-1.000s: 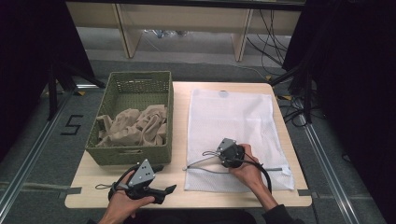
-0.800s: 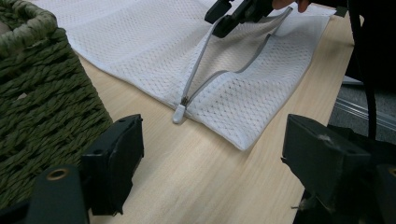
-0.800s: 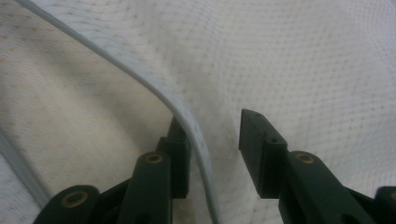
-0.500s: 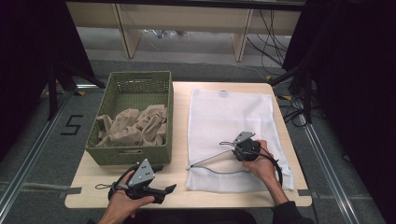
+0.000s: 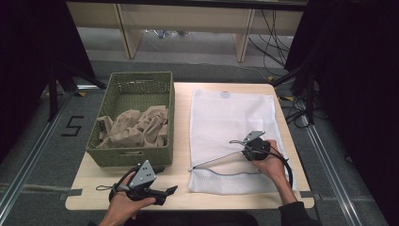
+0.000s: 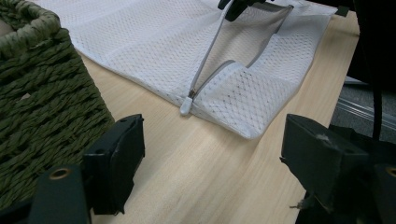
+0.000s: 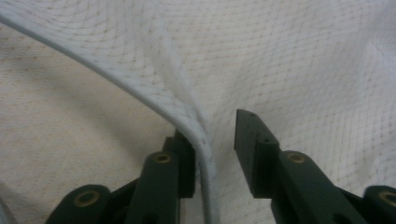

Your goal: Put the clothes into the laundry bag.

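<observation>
I saw a light wooden bench (image 5: 235, 200) standing on grey floor (image 5: 42, 155), which was marked with a black numeral five (image 5: 72, 126). Beyond it stood pale wooden shelving (image 5: 186, 19), with loose cables (image 5: 270, 47) and dark curtains (image 5: 357, 94) at both sides.

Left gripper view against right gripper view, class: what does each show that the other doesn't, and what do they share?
Left gripper view: the green woven basket wall, the wooden table, and the zipper pull at the end of the open zip. Right gripper view: a close look at the right gripper, whose jaws have just been closing, with the zip's edge between them, lying against one jaw and clear of the other. Both: the white mesh bag.
</observation>
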### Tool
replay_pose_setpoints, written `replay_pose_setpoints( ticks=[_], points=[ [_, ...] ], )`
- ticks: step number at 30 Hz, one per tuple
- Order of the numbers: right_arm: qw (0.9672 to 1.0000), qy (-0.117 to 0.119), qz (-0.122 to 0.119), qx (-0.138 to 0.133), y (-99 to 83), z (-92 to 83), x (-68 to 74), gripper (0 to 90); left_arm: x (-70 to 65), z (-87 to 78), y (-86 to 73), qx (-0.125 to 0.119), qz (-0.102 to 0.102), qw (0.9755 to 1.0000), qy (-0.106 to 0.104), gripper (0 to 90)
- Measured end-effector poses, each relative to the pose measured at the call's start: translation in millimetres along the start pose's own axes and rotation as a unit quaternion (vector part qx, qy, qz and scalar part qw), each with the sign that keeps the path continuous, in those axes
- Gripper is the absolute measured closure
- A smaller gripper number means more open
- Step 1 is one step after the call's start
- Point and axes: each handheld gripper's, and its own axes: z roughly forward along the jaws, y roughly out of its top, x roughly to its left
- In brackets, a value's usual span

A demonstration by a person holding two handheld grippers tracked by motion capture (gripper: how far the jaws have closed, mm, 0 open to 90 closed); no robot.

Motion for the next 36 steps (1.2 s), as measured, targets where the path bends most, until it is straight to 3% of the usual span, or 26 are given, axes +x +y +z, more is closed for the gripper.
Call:
replay_pose_setpoints(
  ticks=[1,4,5,9,10,13,14,17,23,24,25,27,28,29,34,36],
  points=[
    [1.0000,0.006,-0.007,-0.003,4.8,-0.4,3.4,79.9,-1.1,0.6,-0.6,0.000,-0.012,0.9999,0.001,22.0],
    [0.9996,0.000,-0.028,-0.011,12.0,-0.9,4.1,84.5,-0.9,0.3,-0.7,-0.001,-0.013,0.9999,0.002,22.1],
    [0.9998,-0.001,-0.017,-0.012,13.8,-1.8,5.4,84.5,-0.9,0.3,-0.7,-0.001,-0.013,0.9999,0.002,22.2],
    [0.9997,0.008,-0.008,-0.022,15.7,-6.3,2.9,84.7,1.2,-0.4,0.0,0.002,0.002,1.0000,0.001,22.6],
    [0.9997,0.010,-0.006,-0.022,15.6,-7.7,2.1,84.7,-0.1,-0.1,-0.5,0.001,-0.009,1.0000,0.002,22.7],
    [0.9996,0.014,-0.002,-0.025,15.3,-9.6,1.2,84.5,-0.1,-0.2,-0.4,0.001,-0.009,1.0000,0.002,22.9],
    [0.9994,0.017,-0.006,-0.029,15.3,-12.0,-0.6,83.8,0.9,-0.6,0.0,0.001,0.000,1.0000,0.001,22.9],
    [0.9989,0.035,-0.002,-0.030,15.2,-16.2,-2.1,82.5,-0.8,-0.7,-0.3,0.001,-0.012,0.9999,0.006,23.0],
    [0.9993,0.030,0.007,-0.022,12.1,-23.0,-5.4,78.2,1.0,-1.2,0.3,0.001,0.004,1.0000,0.002,24.1],
    [0.9988,0.042,0.004,-0.026,11.0,-22.9,-6.5,78.2,1.0,-1.2,0.3,0.001,0.004,1.0000,0.002,24.2],
    [0.9991,0.036,0.005,-0.020,10.5,-24.7,-5.1,78.2,-0.8,-0.7,-0.3,0.001,-0.011,0.9999,0.003,24.4],
    [0.9992,0.031,0.006,-0.023,9.4,-25.5,-4.3,76.6,-0.6,-0.6,-0.2,0.002,-0.010,1.0000,0.001,24.5],
    [0.9990,0.027,-0.012,-0.033,9.8,-24.4,-8.4,70.5,-0.4,-0.2,-0.4,0.001,-0.009,1.0000,-0.002,24.7],
    [0.9987,0.038,0.010,-0.032,8.7,-25.2,-5.4,68.9,-0.4,-0.7,0.1,0.003,-0.003,1.0000,-0.001,25.0],
    [0.9986,0.028,0.015,-0.041,7.2,-26.2,-4.9,66.5,-0.5,-0.8,-0.1,0.003,-0.005,1.0000,-0.001,25.2],
    [0.9986,0.033,0.017,-0.037,6.9,-28.1,-1.7,71.5,-0.5,-0.2,-0.5,0.002,-0.010,0.9999,-0.004,25.2]
  ],
)
